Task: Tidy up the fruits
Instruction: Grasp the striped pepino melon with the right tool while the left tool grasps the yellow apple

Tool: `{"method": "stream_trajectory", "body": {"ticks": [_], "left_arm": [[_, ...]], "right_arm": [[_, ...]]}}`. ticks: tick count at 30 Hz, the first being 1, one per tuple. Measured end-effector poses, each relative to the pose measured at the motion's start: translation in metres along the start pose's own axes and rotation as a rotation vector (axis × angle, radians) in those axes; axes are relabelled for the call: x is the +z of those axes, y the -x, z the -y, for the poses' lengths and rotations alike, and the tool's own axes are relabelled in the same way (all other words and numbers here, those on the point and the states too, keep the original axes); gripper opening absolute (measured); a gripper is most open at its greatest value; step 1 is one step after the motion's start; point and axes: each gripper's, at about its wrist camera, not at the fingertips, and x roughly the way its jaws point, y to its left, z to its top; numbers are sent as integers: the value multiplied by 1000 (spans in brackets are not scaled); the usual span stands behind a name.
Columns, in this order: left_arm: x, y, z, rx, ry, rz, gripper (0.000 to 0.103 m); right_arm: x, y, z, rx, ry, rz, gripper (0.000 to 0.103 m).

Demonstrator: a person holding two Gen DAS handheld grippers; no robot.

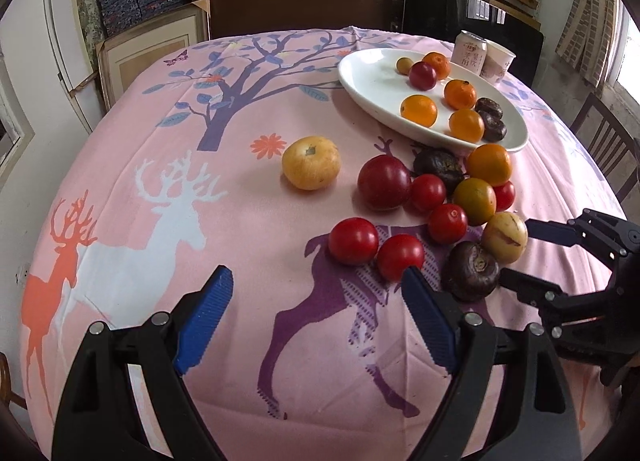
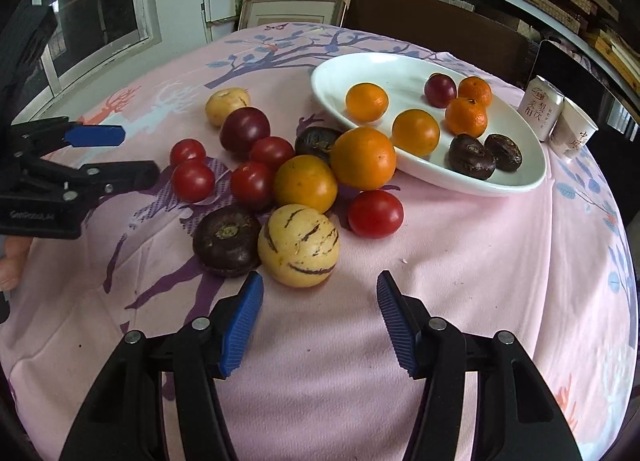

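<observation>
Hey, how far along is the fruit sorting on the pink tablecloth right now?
Partly done: several oranges, a plum and dark chestnuts lie on the white oval plate. Nothing is in hand; the left gripper and right gripper are open and empty. Left: the red tomatoes, striped yellow melon and others on the cloth.

Fruit cluster (image 2: 280,181) on tablecloth (image 2: 460,281) before plate (image 2: 332,89); can (image 2: 541,107) and cup (image 2: 574,131) behind plate.

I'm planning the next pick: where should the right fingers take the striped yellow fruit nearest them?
Grip the striped yellow fruit across its widest middle, coming from the near, open side where the right gripper stands open. One finger fits on its free right flank; the left flank is tight, since a dark brown fruit appears to touch it, so slide in carefully there.
</observation>
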Motion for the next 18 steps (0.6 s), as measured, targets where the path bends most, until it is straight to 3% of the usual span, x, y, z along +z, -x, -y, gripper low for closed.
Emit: {"method": "stream_trajectory", "body": {"ticks": [2,5,13,18], "left_arm": [[-2,0,-4,3,3,-5,84],[-4,-1,-9,-3,12,-11,84],[6,-6,-9,-17,1,-9,82],[33,-14,-20,-5,80,17,82]], "right_arm": [[5,-5,-3,3,14,1,56],[9,-8,-7,38,9,6,40],[-4,21,9,60,-40,67,39],[-15,36,28,40,-88,90,39]]}}
